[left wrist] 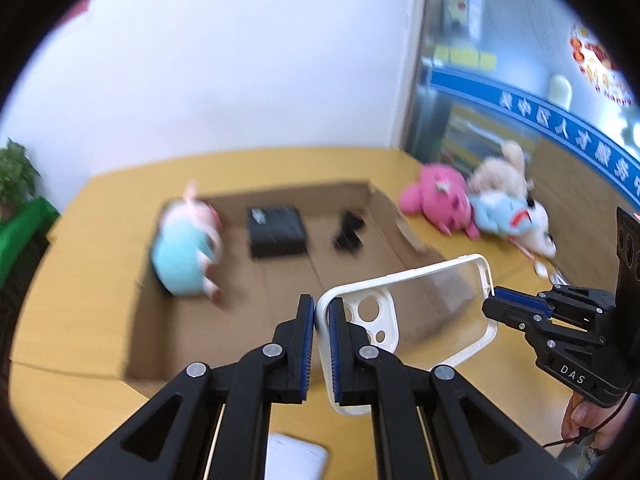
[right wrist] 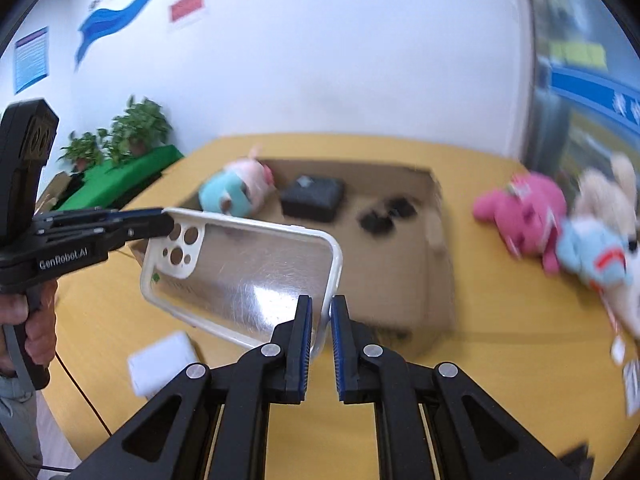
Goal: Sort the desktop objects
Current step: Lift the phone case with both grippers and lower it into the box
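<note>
A clear phone case with a white rim (left wrist: 424, 312) is held in the air above the yellow table, between both grippers. My left gripper (left wrist: 321, 312) is shut on its camera-hole end. My right gripper (right wrist: 321, 312) is shut on the rim at the opposite end; it also shows in the left wrist view (left wrist: 494, 300). The case shows in the right wrist view (right wrist: 248, 272), with the left gripper (right wrist: 168, 220) at its far corner. Beyond lies an open cardboard box (left wrist: 280, 280) holding a teal-and-pink plush (left wrist: 186, 246), a black box (left wrist: 276, 230) and a small black item (left wrist: 348, 232).
A pile of plush toys, pink (left wrist: 440, 196), beige and light blue, lies on the table right of the box. A white flat object (right wrist: 162, 360) lies on the table near me. Green plants (right wrist: 120, 136) stand at the far left. The wall runs behind the table.
</note>
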Demonstrator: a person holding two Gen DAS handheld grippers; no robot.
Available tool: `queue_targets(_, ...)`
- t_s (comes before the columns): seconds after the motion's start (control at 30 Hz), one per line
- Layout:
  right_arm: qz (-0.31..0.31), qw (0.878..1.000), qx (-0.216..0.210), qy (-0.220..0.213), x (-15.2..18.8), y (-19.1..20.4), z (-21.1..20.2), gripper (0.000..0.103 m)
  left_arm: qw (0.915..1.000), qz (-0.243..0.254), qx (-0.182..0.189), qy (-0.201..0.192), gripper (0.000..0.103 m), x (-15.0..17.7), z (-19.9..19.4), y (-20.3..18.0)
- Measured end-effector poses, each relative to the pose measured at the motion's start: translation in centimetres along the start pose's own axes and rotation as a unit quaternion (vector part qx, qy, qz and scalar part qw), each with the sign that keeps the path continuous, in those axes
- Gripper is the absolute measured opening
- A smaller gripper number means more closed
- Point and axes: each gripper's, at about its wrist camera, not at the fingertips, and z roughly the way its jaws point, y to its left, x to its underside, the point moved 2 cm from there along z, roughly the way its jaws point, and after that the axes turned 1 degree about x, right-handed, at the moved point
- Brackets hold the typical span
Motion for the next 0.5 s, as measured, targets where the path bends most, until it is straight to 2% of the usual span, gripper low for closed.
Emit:
queue_targets(0.13, -0.017, 0.999, -0.021, -0.029, -3.8, 2.0, 0.7, 0.011, 0.9992, 0.004, -0.031, -0.024, 0.006, -2.4, -1.3, 2.8)
queue_targets(0.27, -0.018, 0.999, -0.040, -0.029, -6.5, 3.3, 2.8, 0.011, 0.9985, 0.007, -0.047, -0.027, 0.006, -3.7, -1.1, 4.9)
queue_targets(0.37, -0.024, 0.998, -0.050, -0.027, -7.7, 4.4, 4.5, 0.011, 0.9977, 0.001, -0.064, -0.020, 0.006, -4.2, 0.0, 7.0)
queue_targets(0.5, -0.017, 0.998, -0.067, -0.012, -8.8, 5.3, 7.5, 0.011, 0.9977, -0.024, -0.063, -0.001, 0.006, -4.1, 2.0, 9.8)
